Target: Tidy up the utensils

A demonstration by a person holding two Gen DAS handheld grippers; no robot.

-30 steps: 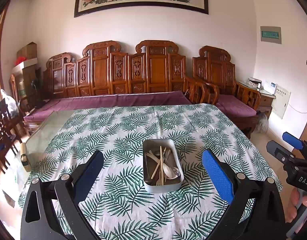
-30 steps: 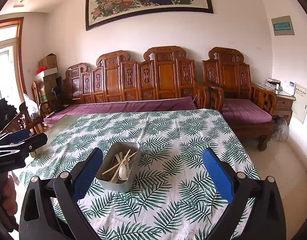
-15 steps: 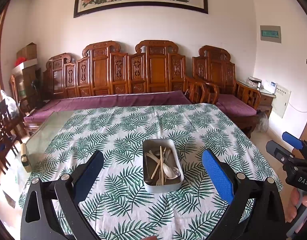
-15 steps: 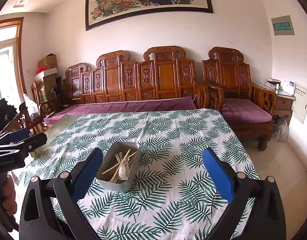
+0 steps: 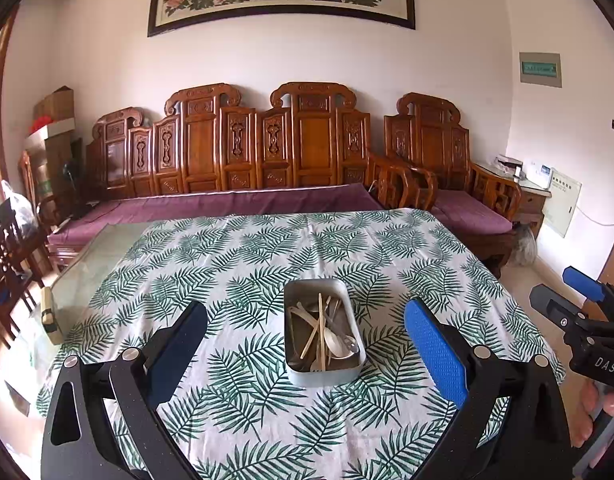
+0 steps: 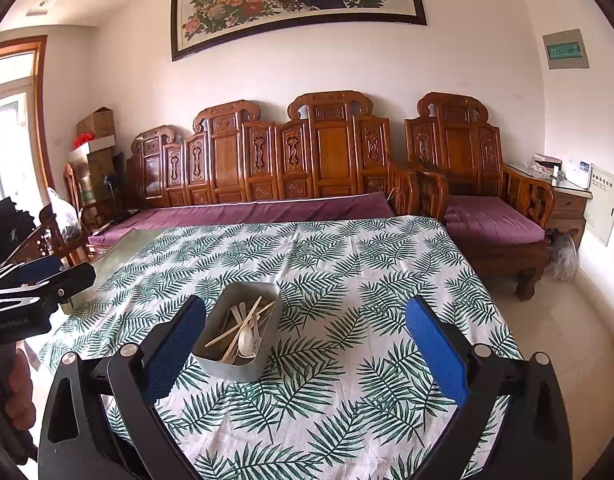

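A grey metal box [image 5: 323, 372] [image 6: 235, 366] sits near the middle of the leaf-print tablecloth [image 5: 267, 256] [image 6: 347, 264]. Inside lie wooden chopsticks [image 5: 319, 332] [image 6: 243, 326], a pale spoon [image 5: 334, 340] [image 6: 247, 340] and other mixed utensils. My left gripper [image 5: 305, 340] hovers open above the table's near edge, with the box straight ahead between its blue pads. Held open too, my right gripper [image 6: 305, 340] has the box just inside its left finger. Each gripper also shows at the edge of the other's view, held by a hand [image 5: 587, 420] [image 6: 15, 392].
A bare glass strip of table [image 5: 87, 268] runs along the left side. A carved wooden bench with purple cushions [image 5: 227, 204] stands behind the table, an armchair [image 6: 487, 216] to the right. Dark chairs [image 5: 7, 264] crowd the left, tiled floor [image 6: 567, 340] lies to the right.
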